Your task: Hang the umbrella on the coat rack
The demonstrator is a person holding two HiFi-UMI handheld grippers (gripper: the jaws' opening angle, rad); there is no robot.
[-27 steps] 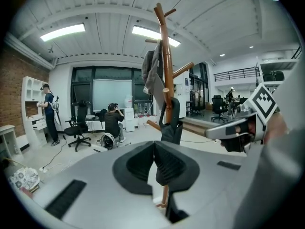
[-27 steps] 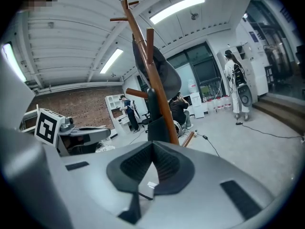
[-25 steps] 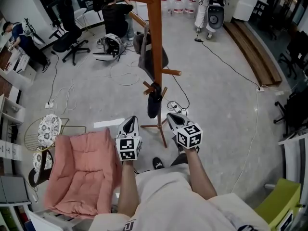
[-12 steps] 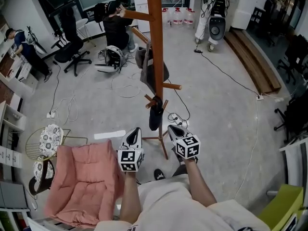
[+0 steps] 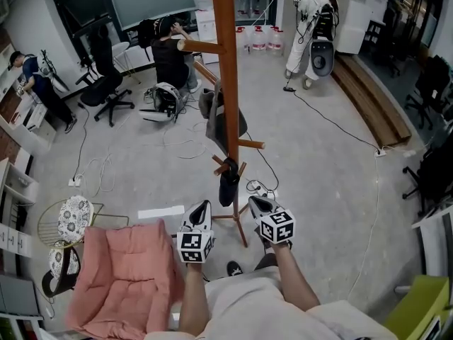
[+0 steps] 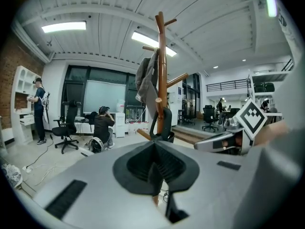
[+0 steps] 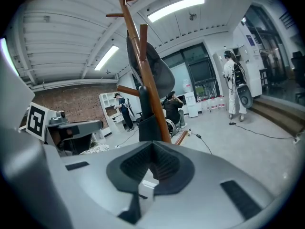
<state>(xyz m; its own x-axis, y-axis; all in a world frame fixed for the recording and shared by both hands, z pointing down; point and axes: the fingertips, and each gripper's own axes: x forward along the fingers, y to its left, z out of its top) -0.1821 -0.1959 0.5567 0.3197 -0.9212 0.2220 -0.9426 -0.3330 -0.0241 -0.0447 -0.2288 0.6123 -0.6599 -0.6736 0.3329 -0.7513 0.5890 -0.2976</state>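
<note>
The black umbrella (image 5: 228,181) hangs from a low peg near the foot of the coat rack (image 5: 226,62), below a grey jacket (image 5: 221,119). The left gripper (image 5: 202,210) and right gripper (image 5: 256,205) hover near it, both clenched on nothing, neither touching the umbrella

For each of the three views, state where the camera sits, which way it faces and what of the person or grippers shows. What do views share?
Head view: on the person's head, facing steeply down at the coat rack; forearms, left gripper and right gripper show.
Left gripper view: rides the left gripper, looks along its shut jaws at the coat rack; right gripper at right.
Right gripper view: likewise, shut jaws; left gripper at left.
Shared: all show the hanging umbrella.
</note>
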